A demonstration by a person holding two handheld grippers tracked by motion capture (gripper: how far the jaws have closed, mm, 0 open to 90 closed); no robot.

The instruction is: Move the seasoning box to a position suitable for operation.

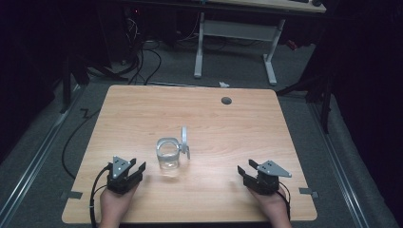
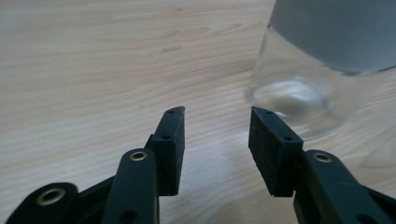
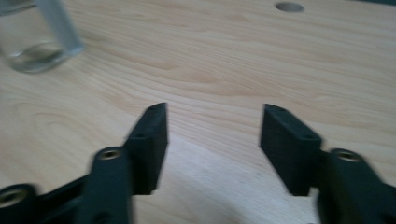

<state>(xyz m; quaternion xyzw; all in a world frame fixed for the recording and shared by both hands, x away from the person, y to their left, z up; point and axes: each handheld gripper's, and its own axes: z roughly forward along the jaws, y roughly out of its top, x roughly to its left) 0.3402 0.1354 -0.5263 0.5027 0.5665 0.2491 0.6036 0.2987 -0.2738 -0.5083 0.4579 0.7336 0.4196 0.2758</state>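
A clear glass jar (image 1: pixel 168 157) stands upright near the middle of the wooden table (image 1: pixel 142 109), its hinged lid (image 1: pixel 184 140) swung open and standing up at its right side. My left gripper (image 1: pixel 134 169) rests on the table just left of the jar, jaws open and empty. Up close in the left gripper view the jar (image 2: pixel 322 65) sits just ahead and right of my left gripper (image 2: pixel 217 113). My right gripper (image 1: pixel 244 172) lies at the table's front right, open and empty. In the right gripper view the jar (image 3: pixel 32 51) stands far off from the right gripper (image 3: pixel 215 108).
A round cable hole (image 1: pixel 226 100) sits near the table's far edge and appears as the hole (image 3: pixel 289 6) in the right gripper view. Behind the table stand a white desk frame (image 1: pixel 235 33) and loose floor cables (image 1: pixel 147 57).
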